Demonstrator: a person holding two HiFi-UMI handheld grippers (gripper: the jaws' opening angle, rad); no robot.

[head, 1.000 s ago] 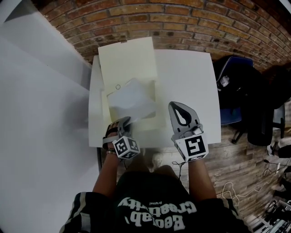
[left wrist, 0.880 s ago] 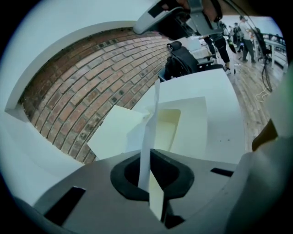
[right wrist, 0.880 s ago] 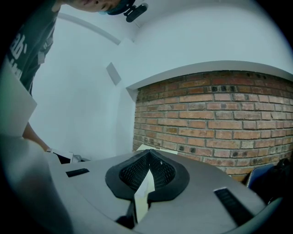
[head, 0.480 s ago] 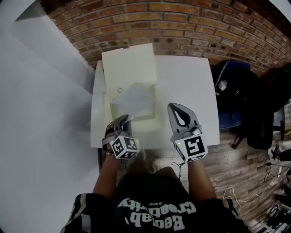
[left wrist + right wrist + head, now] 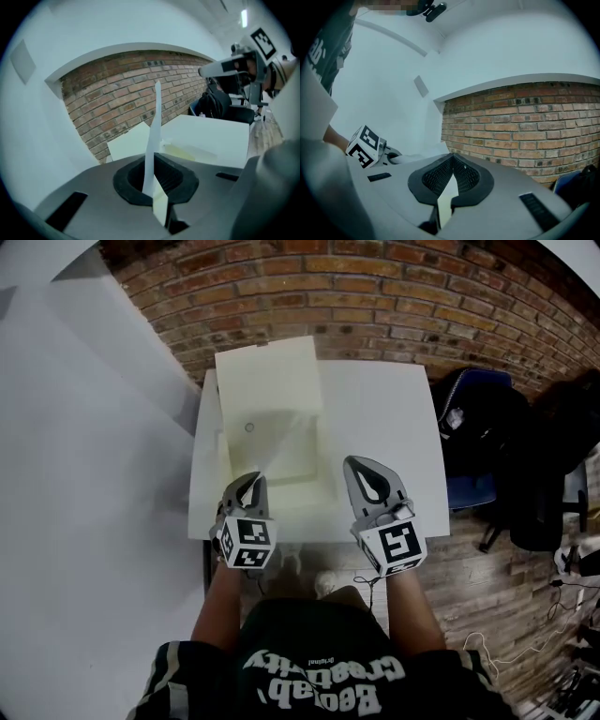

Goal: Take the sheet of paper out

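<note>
A cream folder (image 5: 272,381) lies open on the white table (image 5: 384,409), its flap toward the brick wall. My left gripper (image 5: 253,482) is shut on the near corner of a white sheet of paper (image 5: 284,439), which rises from the jaws over the folder. In the left gripper view the sheet (image 5: 153,136) stands edge-on between the pads of the left gripper (image 5: 153,187), with the folder (image 5: 136,140) below and behind. My right gripper (image 5: 362,465) hovers over the table's front right, shut and empty; its jaw tips meet in the right gripper view (image 5: 452,161).
A dark chair with a bag (image 5: 478,427) stands right of the table. A brick wall (image 5: 375,296) runs behind it and a white wall (image 5: 84,474) on the left. The floor (image 5: 497,587) is wooden, with cables at the far right.
My left gripper has risen and rolled, lifting the sheet off the folder; the sheet has turned from face-up to nearly edge-on. The right gripper has shifted slightly.
</note>
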